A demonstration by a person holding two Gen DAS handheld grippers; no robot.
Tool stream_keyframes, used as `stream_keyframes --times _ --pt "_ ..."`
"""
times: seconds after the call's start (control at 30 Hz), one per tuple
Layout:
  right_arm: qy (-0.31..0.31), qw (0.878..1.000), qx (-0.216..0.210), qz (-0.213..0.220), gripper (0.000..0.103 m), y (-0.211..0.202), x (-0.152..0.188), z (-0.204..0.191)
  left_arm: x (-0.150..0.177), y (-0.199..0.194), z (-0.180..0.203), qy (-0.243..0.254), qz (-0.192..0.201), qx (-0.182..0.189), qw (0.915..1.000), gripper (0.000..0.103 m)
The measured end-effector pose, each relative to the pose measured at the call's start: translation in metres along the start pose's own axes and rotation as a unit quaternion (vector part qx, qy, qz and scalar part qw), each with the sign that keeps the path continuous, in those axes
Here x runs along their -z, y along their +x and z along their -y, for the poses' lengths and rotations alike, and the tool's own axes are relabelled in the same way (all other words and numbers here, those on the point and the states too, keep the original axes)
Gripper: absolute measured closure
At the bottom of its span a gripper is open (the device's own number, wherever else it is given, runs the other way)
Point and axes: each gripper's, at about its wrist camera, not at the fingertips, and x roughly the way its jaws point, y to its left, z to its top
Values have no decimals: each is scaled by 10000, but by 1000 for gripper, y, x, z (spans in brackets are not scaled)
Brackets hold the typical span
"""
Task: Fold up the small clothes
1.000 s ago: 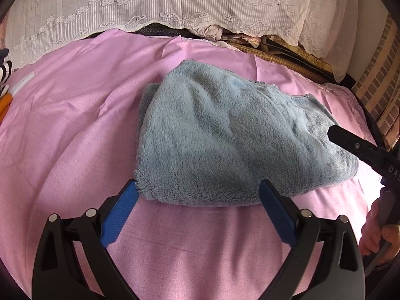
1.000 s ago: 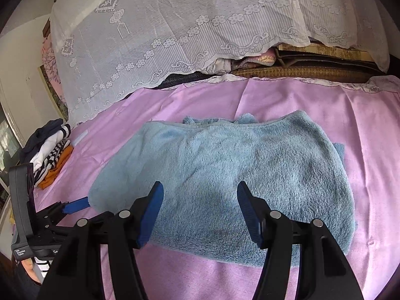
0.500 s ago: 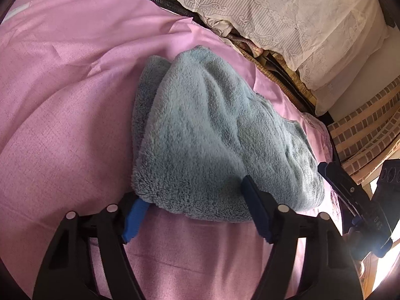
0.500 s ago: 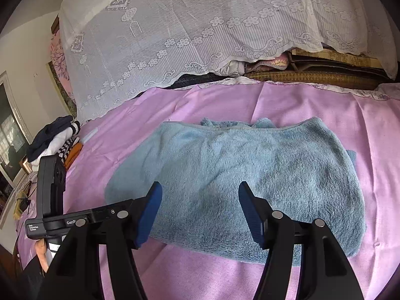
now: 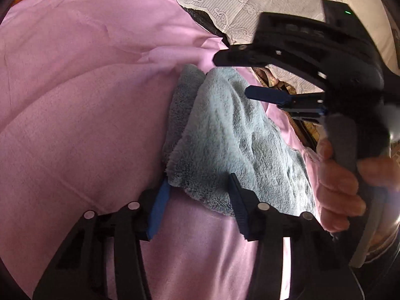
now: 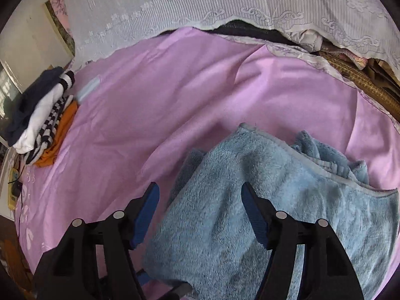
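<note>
In the left wrist view, the pink sheet [image 5: 82,130] fills everything to the left of the left gripper's fingers and runs on beneath them. The left gripper [image 5: 197,200] has its two blue-padded fingers astride the near corner of the folded blue fleece garment [image 5: 232,145]. Its jaws are closing, with that fluffy corner between them; the left pad touches the fleece edge, while the right finger lies over the pile, and I cannot tell whether the cloth is pinched yet. Beyond the fingertips the garment stretches away in a thick, doubled fold, a darker under-layer showing along its left side. To the right of the fingers, the right gripper [image 5: 252,75] hangs above the far end of the garment, its blue pad pointing left, with a hand [image 5: 340,187] wrapped around its grey handle. White lace fabric [image 5: 250,2] lies past the sheet at the top.

In the right wrist view, a stack of folded clothes [image 6: 42,115] in navy, white, stripes and orange sits well to the left of the fingers at the sheet's edge. The right gripper's fingers are spread and its jaws are opening; the left finger is over bare sheet just beside the garment's edge, the right finger is over the fleece, and neither pad presses it. The garment spreads from between the fingers off to the right, its hemmed edge and bunched inner folds beyond the right fingertip.
</note>
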Motion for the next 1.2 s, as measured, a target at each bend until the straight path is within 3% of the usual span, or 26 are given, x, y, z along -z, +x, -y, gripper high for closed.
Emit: stream_keyframes --times 0.07,0.13,0.2,0.3,0.33,0.37,0.43,0.53,0.63,0.77,1.0,1.2 --pt "-60 9993 296 -210 34 14 -12 -9 -1 2 0 -32 30 45 10000 58" --pt "-217 9971 555 -468 19 29 -22 -20 -2 3 -1 -92 86 111 9999 56" --pt "-418 9919 866 -828 19 46 -25 -28 -3 4 -2 -141 117 149 9997 56" --pt "-671 9832 1351 -1024 18 66 -21 -34 -4 5 1 -78 173 107 9998 58" --pt "-707 9836 1350 -960 19 67 -20 -34 -4 6 3 -29 170 98 9998 66" --pt "-695 9856 1282 -861 23 65 -18 -34 -5 8 3 -21 136 142 9998 71" --pt "-614 9883 1212 -698 53 56 -18 -27 -5 10 4 -10 71 196 9998 82" --pt "-147 9981 455 -394 73 28 -20 -2 -5 7 13 216 177 125 9995 88" --pt "207 9995 -220 24 77 -3 -17 20 -1 0 32 709 410 -115 9966 88" --pt "630 9927 -913 470 79 -39 -5 52 6 -11 57 1334 722 -352 9878 89" --pt "1087 9734 -1712 1072 80 -88 5 109 29 -20 120 2487 1279 -776 9569 89" --pt "1427 9562 -2117 1435 81 -118 27 169 50 -13 173 3208 1351 -714 9347 89"
